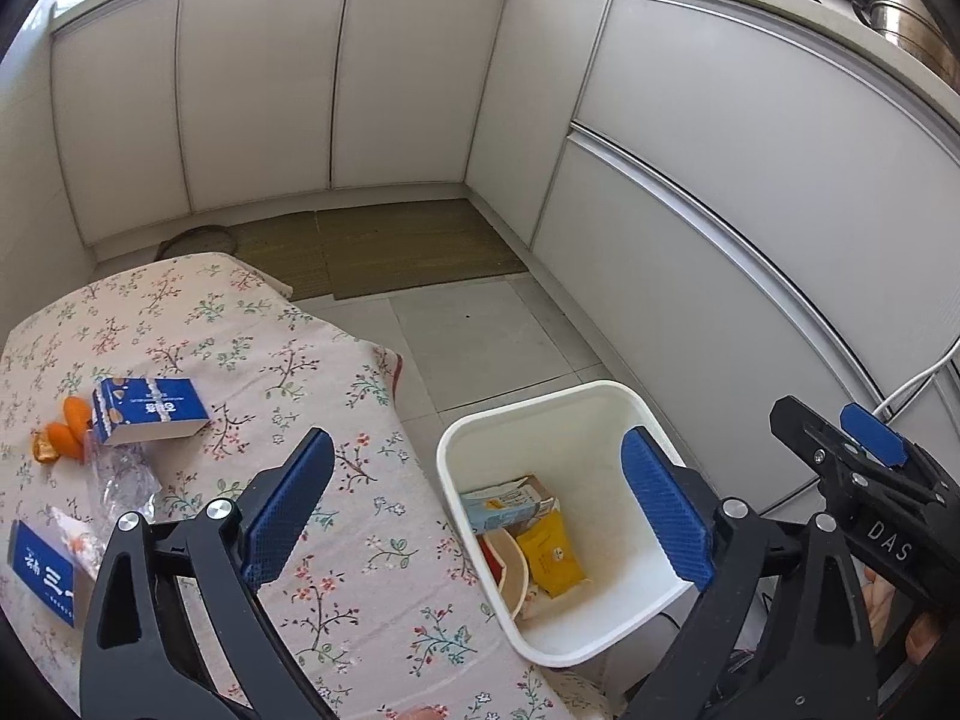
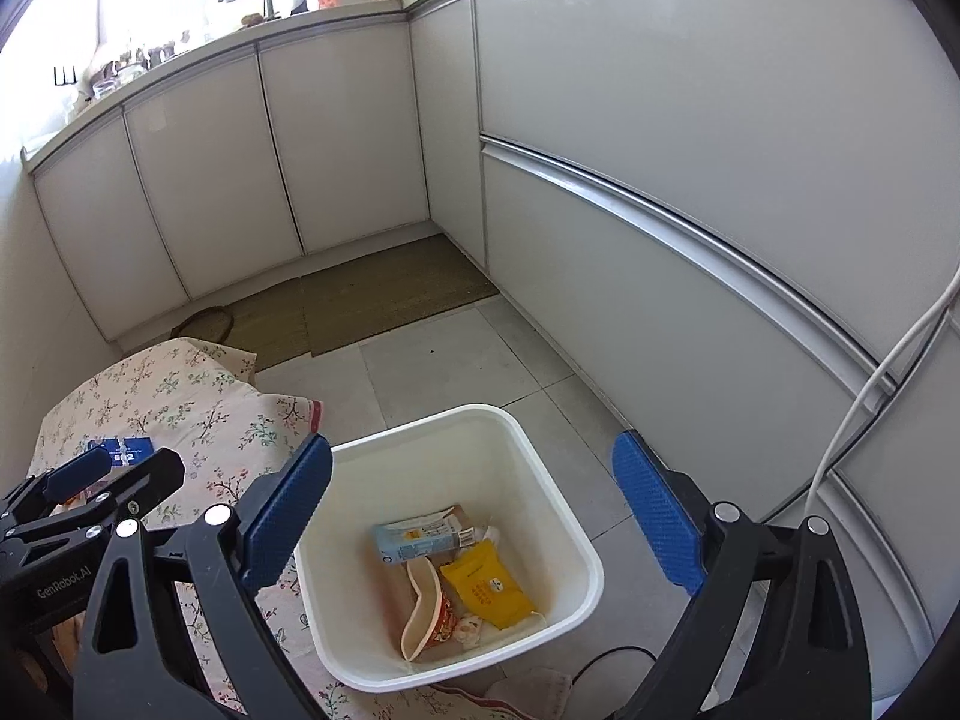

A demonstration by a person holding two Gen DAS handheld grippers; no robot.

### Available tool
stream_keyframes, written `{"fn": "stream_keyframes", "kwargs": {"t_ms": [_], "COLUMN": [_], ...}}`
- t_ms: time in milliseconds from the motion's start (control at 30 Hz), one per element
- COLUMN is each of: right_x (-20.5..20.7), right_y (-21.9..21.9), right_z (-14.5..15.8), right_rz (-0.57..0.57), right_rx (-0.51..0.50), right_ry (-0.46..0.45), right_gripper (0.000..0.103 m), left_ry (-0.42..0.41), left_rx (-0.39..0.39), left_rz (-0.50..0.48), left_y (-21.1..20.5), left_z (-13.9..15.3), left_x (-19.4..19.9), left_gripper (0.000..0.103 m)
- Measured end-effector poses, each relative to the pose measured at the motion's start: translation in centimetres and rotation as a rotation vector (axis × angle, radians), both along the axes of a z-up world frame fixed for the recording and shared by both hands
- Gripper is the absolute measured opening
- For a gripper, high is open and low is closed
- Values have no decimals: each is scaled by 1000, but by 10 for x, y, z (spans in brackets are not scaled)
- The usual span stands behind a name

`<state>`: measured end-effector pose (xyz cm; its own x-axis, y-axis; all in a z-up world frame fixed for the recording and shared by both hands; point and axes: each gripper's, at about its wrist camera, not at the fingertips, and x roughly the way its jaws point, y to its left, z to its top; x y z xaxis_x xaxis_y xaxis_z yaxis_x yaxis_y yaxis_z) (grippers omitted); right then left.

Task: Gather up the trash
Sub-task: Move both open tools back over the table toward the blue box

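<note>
A white bin stands on the floor against the table's right edge. It holds a light blue carton, a yellow packet and a crushed paper cup. My left gripper hangs open over the bin's left rim, nothing between its blue pads. My right gripper is open too, above the bin, and empty. On the floral tablecloth lie a blue box, orange peel, a clear plastic wrapper and a second blue box.
White cabinet fronts line the back and right. A woven mat covers the floor by the corner, with grey tiles in front of it. A white cable hangs down the right cabinets.
</note>
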<state>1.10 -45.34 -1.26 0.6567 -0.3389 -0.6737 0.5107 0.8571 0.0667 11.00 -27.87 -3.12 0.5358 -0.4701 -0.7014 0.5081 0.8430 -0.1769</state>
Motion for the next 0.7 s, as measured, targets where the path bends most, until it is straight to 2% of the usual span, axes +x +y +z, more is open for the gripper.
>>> {"fn": "stream_keyframes", "kwargs": {"t_ms": [233, 700], "right_x": [19, 71], "right_y": [30, 102], "right_z": [3, 2], "right_rz": [39, 190], "right_rx": [-87, -79], "right_ry": [2, -7], "right_gripper": [93, 94], "left_ry": [18, 42], "left_rx": [7, 36], "left_rz": [88, 261], "left_y": [31, 114], "left_z": [4, 6], "left_x": [13, 35], "left_gripper": [94, 94]}}
